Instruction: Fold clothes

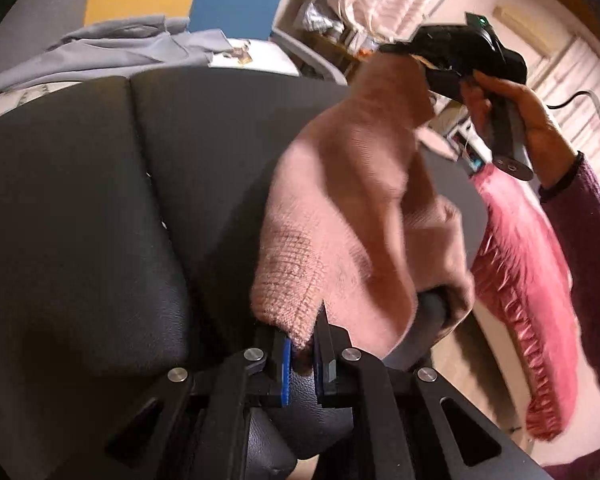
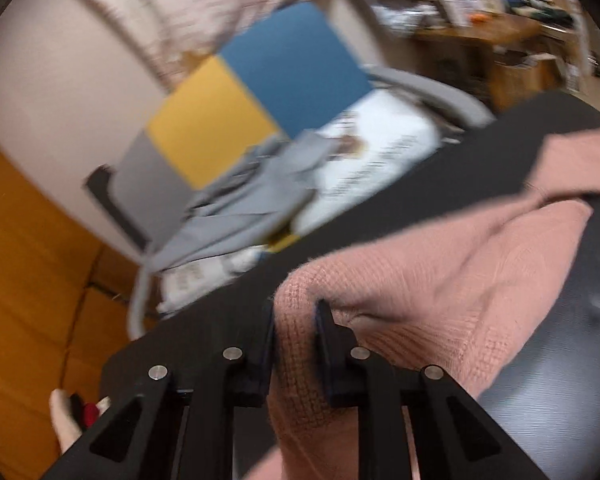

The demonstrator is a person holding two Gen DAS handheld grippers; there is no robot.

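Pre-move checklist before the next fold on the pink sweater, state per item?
1. Left gripper shut on the sweater edge: ok.
2. Right gripper has knit between its fingers: ok; how firmly it pinches, cannot tell.
3. Sweater lifted between both grippers over the black cushion: ok.
4. Sweater spread flat for folding: not ok, it hangs bunched.
5. Cushion bare where the sweater will land: ok in the left view.
6. Grey garment apart from the sweater: ok.

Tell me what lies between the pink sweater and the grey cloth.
Bare black cushion, with a strip of white printed sheet beside the grey cloth. The left wrist view shows this stretch most clearly, left of the pink sweater.
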